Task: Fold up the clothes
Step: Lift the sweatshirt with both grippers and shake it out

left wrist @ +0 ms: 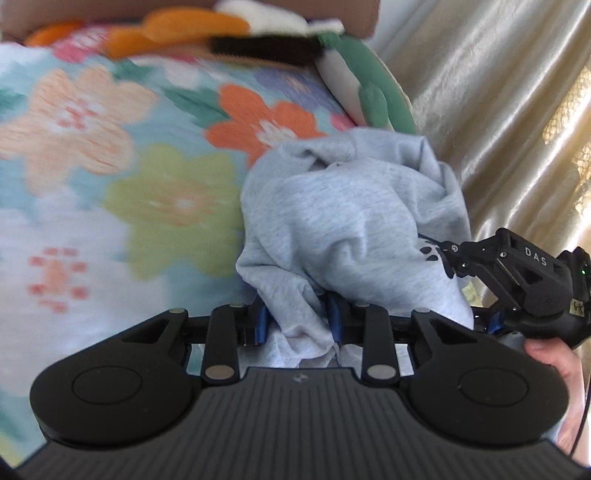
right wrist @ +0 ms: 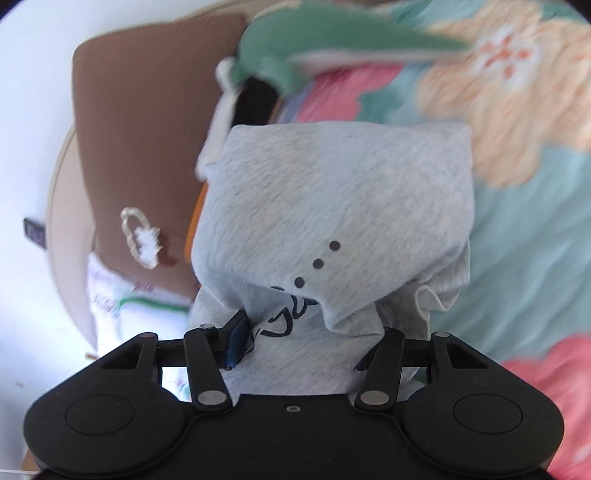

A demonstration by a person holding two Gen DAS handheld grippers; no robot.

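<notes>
A light grey garment [left wrist: 351,229] with dark blue print hangs bunched above a floral bedspread [left wrist: 92,166]. My left gripper [left wrist: 299,321] is shut on a gathered fold of its cloth between the blue pads [left wrist: 261,320]. My right gripper [left wrist: 448,264] shows at the right of the left wrist view, held by a hand, its tip at the garment's printed edge. In the right wrist view the grey garment [right wrist: 332,206] drapes over my right gripper [right wrist: 299,343], which is shut on the cloth; one blue pad [right wrist: 236,338] shows, the other is hidden under the fabric.
Orange, black, white and green clothes [left wrist: 236,33] lie at the far end of the bed. A shiny beige curtain [left wrist: 498,92] hangs to the right. A brown cushion [right wrist: 140,155] and a white embroidered cloth [right wrist: 133,299] lie left of the right gripper.
</notes>
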